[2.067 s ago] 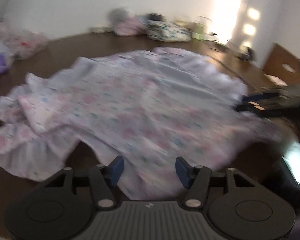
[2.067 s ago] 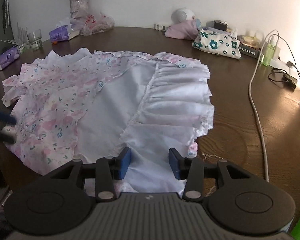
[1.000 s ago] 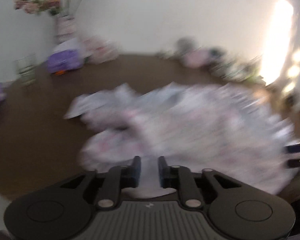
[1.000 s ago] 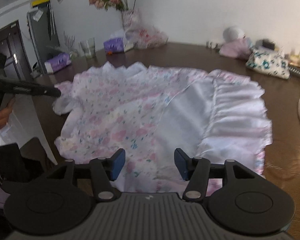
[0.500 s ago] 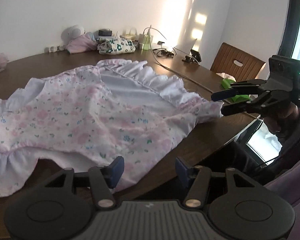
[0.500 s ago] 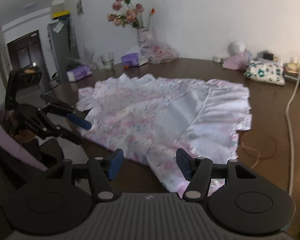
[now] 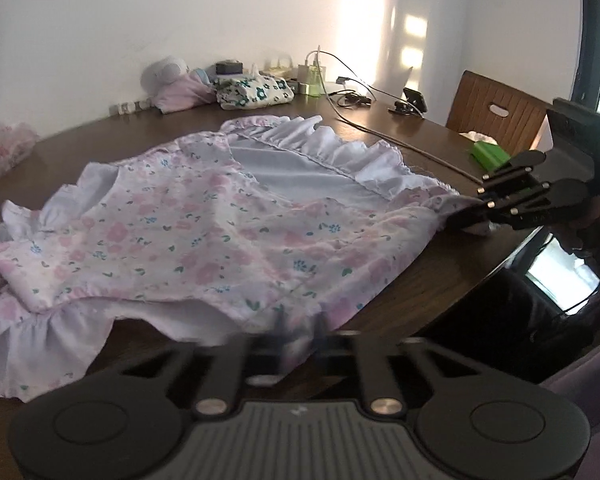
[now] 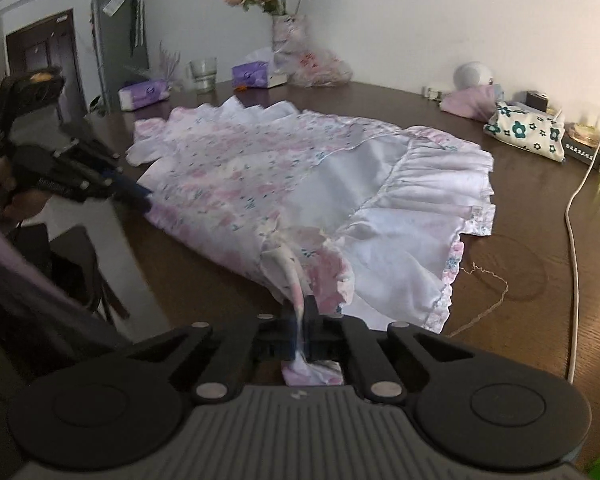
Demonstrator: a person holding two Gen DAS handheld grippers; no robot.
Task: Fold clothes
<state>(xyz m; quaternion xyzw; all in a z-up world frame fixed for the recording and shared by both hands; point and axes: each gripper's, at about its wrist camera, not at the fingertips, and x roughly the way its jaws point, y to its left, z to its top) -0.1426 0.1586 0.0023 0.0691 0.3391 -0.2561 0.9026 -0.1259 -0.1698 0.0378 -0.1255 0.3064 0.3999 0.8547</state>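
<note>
A floral dress lies spread flat on a dark wooden table, filling the middle of both views; its white ruffled hem lies at centre right of the right wrist view, and at upper centre of the left wrist view.

The right gripper, at lower centre of its own view, has just closed and is clenched on a bunched edge of the dress, the cloth pinched thin between the pads and pulled up into a small peak; in the left wrist view the same gripper sits at the right edge, biting the dress's corner.

The left gripper, at lower centre of its own view, is motion-blurred; its jaws have just closed, with the near edge of the dress between them; in the right wrist view it reaches in from the left and its tips meet the dress's edge.

Behind, at the upper part of the right wrist view: a vase of flowers, a glass, purple tissue packs; at right, a floral pouch and a white cable; a chair stands at upper right of the left wrist view.
</note>
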